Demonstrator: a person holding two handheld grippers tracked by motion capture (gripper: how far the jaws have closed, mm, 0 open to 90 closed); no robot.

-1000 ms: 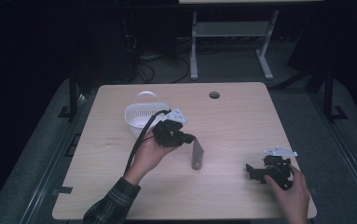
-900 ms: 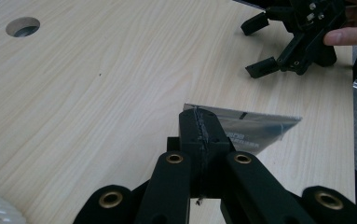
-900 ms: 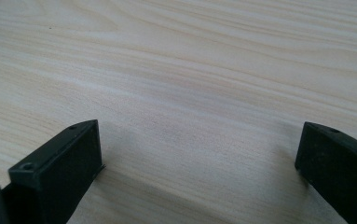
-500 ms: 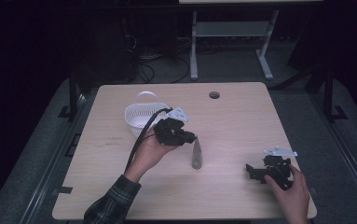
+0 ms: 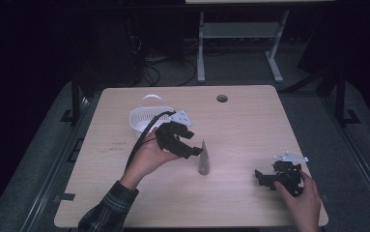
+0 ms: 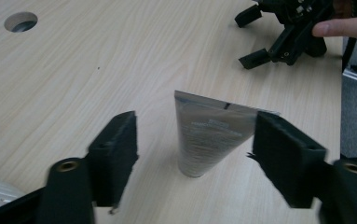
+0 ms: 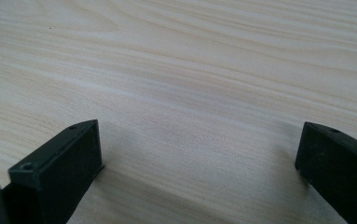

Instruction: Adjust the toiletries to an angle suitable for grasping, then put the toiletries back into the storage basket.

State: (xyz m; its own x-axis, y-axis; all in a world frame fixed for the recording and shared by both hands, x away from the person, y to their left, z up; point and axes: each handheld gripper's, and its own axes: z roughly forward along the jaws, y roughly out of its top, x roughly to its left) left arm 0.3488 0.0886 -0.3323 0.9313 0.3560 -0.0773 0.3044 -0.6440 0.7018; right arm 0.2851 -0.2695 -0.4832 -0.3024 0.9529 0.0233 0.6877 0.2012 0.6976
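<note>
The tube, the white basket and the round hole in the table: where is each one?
tube (image 6: 209, 135): left gripper view, on its printed body.
white basket (image 5: 141, 118): high view, on its rim.
round hole (image 5: 222, 98): high view, on its dark middle.

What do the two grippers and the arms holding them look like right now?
Both grippers are black with blocky, square-ended fingers. The left gripper carries a grey three-cornered plate and trails a thick black cable over the wrist; the right gripper has the same plate on top. The left arm wears a dark plaid sleeve. The right hand is bare to the frame edge.
</note>
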